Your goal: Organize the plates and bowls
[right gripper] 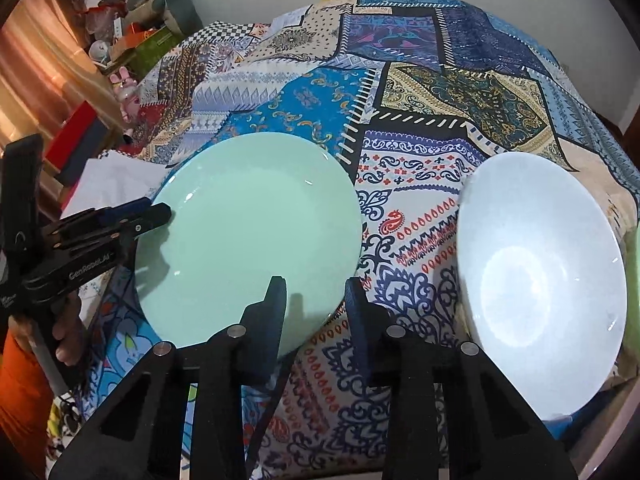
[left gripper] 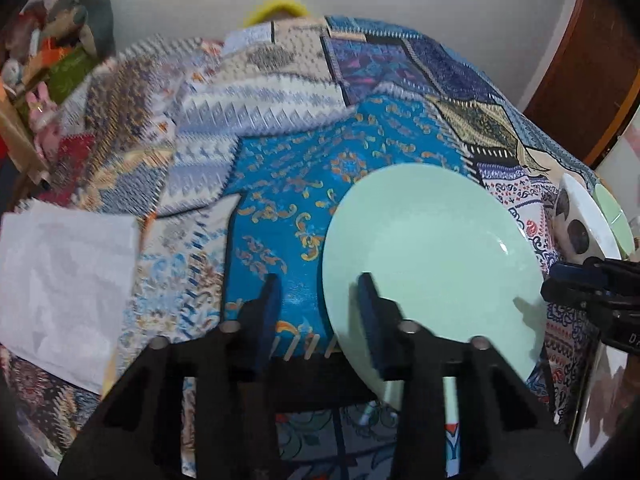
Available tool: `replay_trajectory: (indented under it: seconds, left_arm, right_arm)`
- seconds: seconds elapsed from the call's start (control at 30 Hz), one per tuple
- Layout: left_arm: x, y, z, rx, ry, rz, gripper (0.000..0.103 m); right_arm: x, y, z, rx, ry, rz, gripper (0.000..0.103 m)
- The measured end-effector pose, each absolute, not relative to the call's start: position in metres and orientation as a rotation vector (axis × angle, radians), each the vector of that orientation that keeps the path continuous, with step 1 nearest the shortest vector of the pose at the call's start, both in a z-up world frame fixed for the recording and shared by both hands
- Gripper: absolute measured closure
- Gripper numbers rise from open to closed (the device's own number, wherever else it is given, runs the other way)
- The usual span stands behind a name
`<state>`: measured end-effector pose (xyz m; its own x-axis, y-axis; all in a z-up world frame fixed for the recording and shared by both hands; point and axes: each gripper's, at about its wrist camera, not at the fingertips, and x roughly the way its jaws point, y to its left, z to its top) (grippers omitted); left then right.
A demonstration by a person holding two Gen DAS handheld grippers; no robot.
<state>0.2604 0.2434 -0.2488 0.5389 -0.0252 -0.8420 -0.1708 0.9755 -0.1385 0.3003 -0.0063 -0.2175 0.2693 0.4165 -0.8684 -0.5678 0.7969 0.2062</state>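
Left gripper [left gripper: 320,292]: jaws parted, straddling the left rim of the mint-green plate [left gripper: 432,256], one finger over the plate, the other over the patchwork cloth [left gripper: 280,184]; contact with the rim not resolvable. Right gripper [right gripper: 316,300]: jaws apart, holding nothing, left finger over the near-right edge of the same plate, right finger over bare cloth.

Mint-green plate flat on the cloth-covered surface, centre-left in the right wrist view. White bowl [right gripper: 540,280] to its right, apart from it, strip of cloth between; sits tilted, open side toward the camera. Sliver of a second green dish [left gripper: 612,208] behind the bowl, at the right edge of the left wrist view.

White paper sheet [left gripper: 64,280] left of the plate, on the cloth. Beyond the far-left edge: cluttered shelf with plush toys [right gripper: 160,4].
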Motion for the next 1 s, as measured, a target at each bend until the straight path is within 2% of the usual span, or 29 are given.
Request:
replay_trajectory:
  seconds: [0.13,0.57,1.0]
  left_arm:
    - [0.263,0.241,-0.252,-0.223,0.991,0.054,0.074]
    - [0.275,0.235,-0.253,-0.220,1.039,-0.002,0.074]
    - [0.214,0.227,-0.245,-0.190,1.092,-0.007,0.074]
  right_arm:
    - [0.303,-0.004,-0.224,-0.161,1.135,0.648,0.075]
    - [0.313,-0.002,-0.233,-0.095,1.222,0.636,0.073]
    - [0.291,0.007,-0.232,-0.199,1.219,0.731,0.072]
